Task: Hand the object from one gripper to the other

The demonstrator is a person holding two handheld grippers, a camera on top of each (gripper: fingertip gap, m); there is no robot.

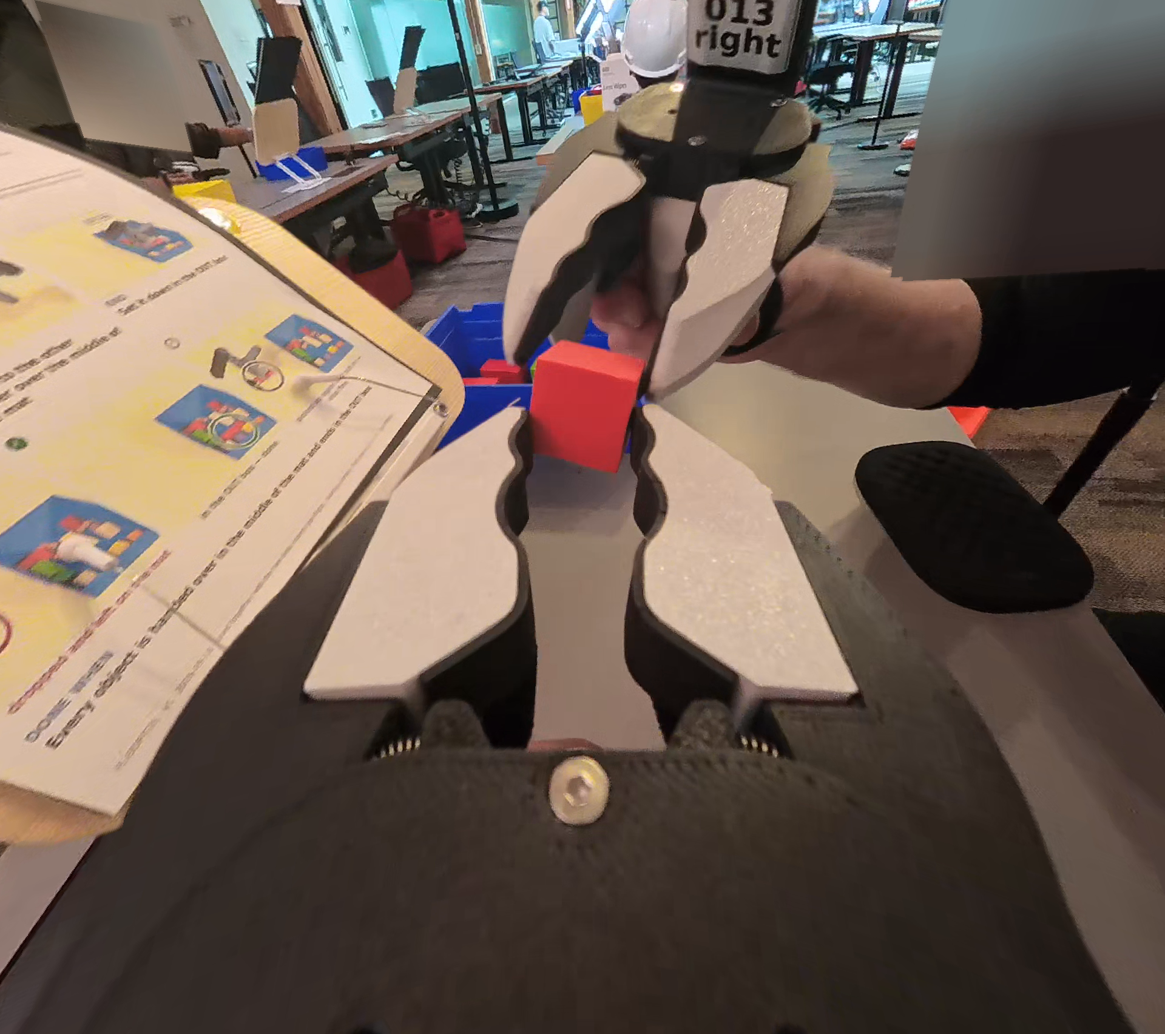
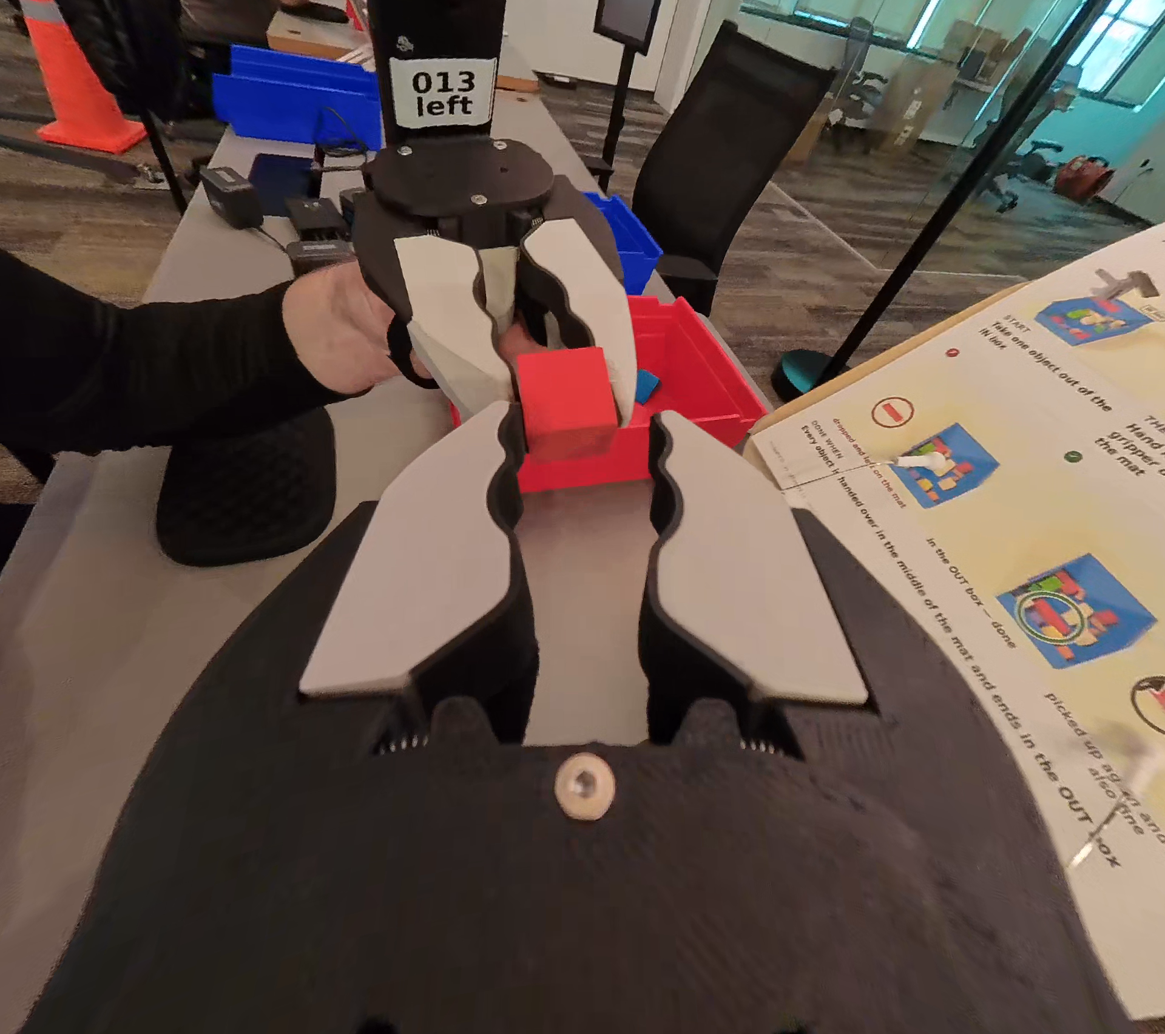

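The red cube (image 1: 583, 411) is suspended above the grey counter (image 1: 788, 449), at the centre of both wrist views, between the tips of the two claws. The left claw (image 1: 580, 424) is clenched on the cube: in the left wrist view both of its fingertips bear against opposite side faces of the cube. The right claw (image 2: 589, 439) is released: in the right wrist view its left fingertip (image 2: 504, 430) lies against or just beside the cube, while its right fingertip (image 2: 662, 436) stands clear of the cube with a visible gap. The two claws face each other, tip to tip, each held by a hand (image 1: 882, 335) in a black sleeve. In the left wrist view a blue bin (image 1: 469, 338) containing red blocks lies behind the cube, at the centre of the frame. In the right wrist view a red bin (image 2: 706, 379) containing a blue piece (image 2: 646, 387) lies behind the cube, right of centre. An illustrated instruction sheet (image 1: 157, 436) on a tilted board occupies the left of the left wrist view. A black padded rest (image 1: 971, 524) lies on the counter at the right of that view.
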